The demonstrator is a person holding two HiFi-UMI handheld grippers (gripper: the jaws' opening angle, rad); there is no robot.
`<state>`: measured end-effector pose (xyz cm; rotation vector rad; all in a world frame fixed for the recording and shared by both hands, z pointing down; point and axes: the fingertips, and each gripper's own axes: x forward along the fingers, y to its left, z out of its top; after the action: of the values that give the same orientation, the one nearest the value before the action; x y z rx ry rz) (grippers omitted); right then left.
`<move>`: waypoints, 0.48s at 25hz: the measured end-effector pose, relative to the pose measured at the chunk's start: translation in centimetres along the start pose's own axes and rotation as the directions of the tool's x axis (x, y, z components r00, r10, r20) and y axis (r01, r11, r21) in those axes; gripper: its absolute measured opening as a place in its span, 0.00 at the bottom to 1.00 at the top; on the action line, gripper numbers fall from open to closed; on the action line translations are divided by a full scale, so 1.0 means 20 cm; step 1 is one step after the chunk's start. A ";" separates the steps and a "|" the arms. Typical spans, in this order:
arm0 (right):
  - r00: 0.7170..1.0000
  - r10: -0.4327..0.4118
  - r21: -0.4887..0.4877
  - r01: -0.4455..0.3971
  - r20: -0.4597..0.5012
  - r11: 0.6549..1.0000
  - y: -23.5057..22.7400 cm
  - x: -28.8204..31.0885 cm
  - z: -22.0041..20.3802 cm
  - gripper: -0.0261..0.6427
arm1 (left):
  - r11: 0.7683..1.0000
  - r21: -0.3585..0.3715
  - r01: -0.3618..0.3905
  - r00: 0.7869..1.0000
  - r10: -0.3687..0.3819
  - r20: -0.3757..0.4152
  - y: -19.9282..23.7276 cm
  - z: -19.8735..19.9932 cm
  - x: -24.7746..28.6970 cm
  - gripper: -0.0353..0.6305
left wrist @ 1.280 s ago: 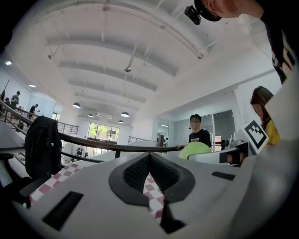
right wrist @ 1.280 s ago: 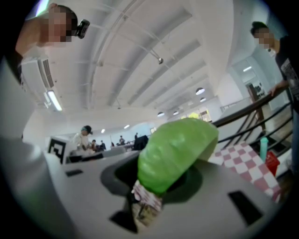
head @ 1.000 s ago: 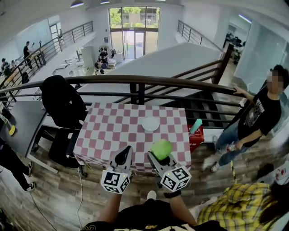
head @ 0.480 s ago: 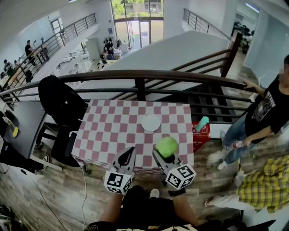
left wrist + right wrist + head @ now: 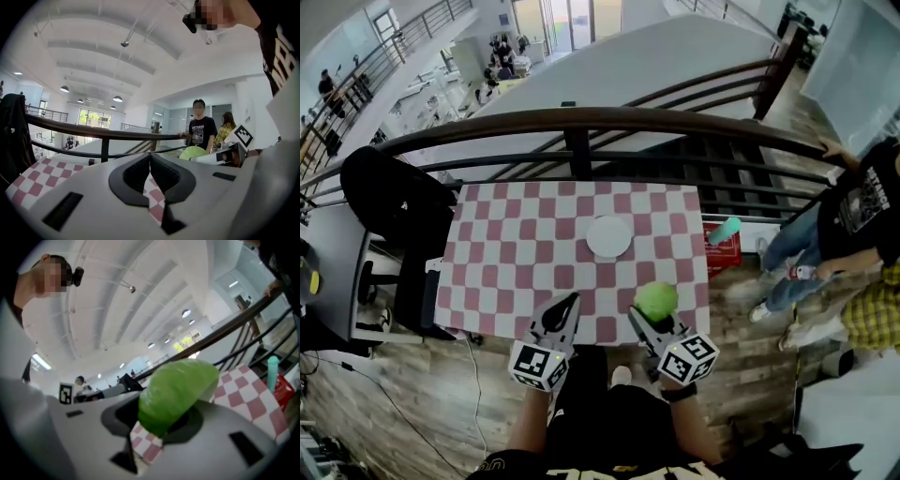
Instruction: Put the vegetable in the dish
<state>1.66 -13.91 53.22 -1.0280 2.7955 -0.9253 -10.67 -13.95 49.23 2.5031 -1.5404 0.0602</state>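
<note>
A green leafy vegetable (image 5: pixel 656 300) (image 5: pixel 176 392), a cabbage-like head, sits clamped in my right gripper (image 5: pixel 651 314), held over the near right part of the red-and-white checked table (image 5: pixel 506 253). In the left gripper view the vegetable (image 5: pixel 193 153) shows off to the right. A small white dish (image 5: pixel 608 236) lies on the cloth, farther out and slightly left of the vegetable. My left gripper (image 5: pixel 565 307) hovers over the table's near edge with its jaws shut and nothing between them (image 5: pixel 149 176).
A dark railing (image 5: pixel 581 127) runs behind the table. A black chair with a jacket (image 5: pixel 389 202) stands at the left. A red crate with a teal bottle (image 5: pixel 724 234) sits right of the table, and a person in black (image 5: pixel 862 216) leans on the rail.
The head view has tipped down and moved closer over the table. Both grippers keep their spacing; the vegetable stays in the right gripper.
</note>
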 end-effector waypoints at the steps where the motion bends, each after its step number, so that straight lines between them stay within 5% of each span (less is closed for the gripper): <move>1: 1.000 0.010 0.008 -0.010 -0.010 1.000 -0.03 0.05 0.01 0.24 | 1.000 -0.005 0.024 1.000 -0.024 -0.014 0.04 -0.01 0.04 0.08; 7: 0.974 0.138 0.017 -0.137 -0.180 0.990 -0.15 0.32 -0.04 0.24 | 0.978 0.002 0.207 0.963 -0.203 -0.179 0.23 -0.16 0.28 0.09; 12: 0.902 0.352 0.113 -0.333 -0.249 0.936 -0.19 0.51 -0.05 0.24 | 0.929 0.052 0.367 0.905 -0.343 -0.250 0.36 -0.22 0.46 0.15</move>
<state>-4.41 -21.75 57.85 -0.4003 2.9871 -1.1702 -12.57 -24.39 55.99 2.6938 -0.9948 0.3739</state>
